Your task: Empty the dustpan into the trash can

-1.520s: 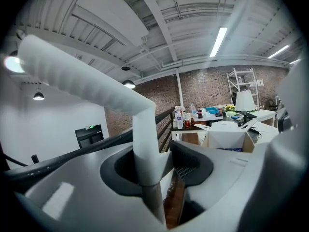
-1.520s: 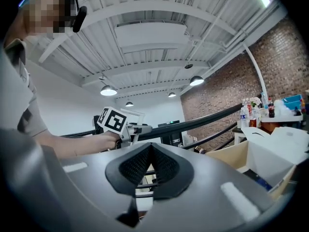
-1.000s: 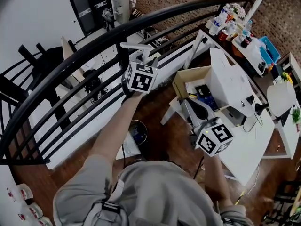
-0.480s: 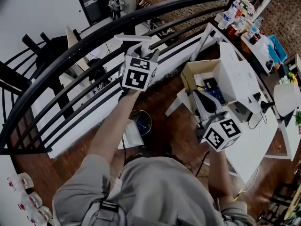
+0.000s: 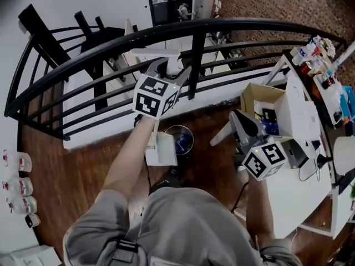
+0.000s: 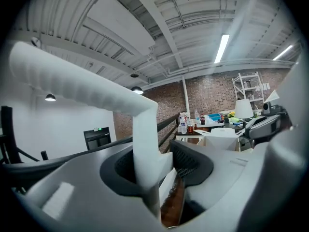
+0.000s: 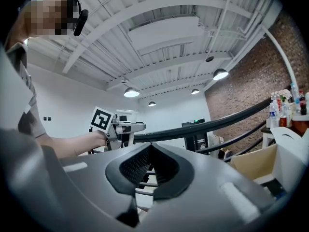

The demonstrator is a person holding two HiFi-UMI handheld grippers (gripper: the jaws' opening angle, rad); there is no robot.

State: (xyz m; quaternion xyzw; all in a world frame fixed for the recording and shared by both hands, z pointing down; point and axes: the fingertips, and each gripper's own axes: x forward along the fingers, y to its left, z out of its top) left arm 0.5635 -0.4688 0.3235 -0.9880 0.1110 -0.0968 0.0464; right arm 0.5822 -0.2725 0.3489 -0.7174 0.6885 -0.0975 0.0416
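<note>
White plastic dustpan (image 5: 164,151) hangs low over the wooden floor (image 5: 72,165), with its pan at the 9 o'clock edge of the round trash can (image 5: 187,133). From overhead I can't quite say whether it touches the rim or hangs above it. Up top, the upright shaft (image 6: 145,144) meets a ribbed white handle (image 6: 77,83), and the left gripper (image 5: 173,71) has it. The jaws stand partly apart, pads clamped on the shaft just below the handle's bend. At 4 o'clock from there, well apart, the right gripper (image 5: 238,118) is out in the air, jaws pressed together with nothing between them. A black curved railing (image 5: 233,24) sweeps across at 12 o'clock. An open cardboard box (image 5: 250,96) sits by the white table (image 5: 291,193) at 3 o'clock.
</note>
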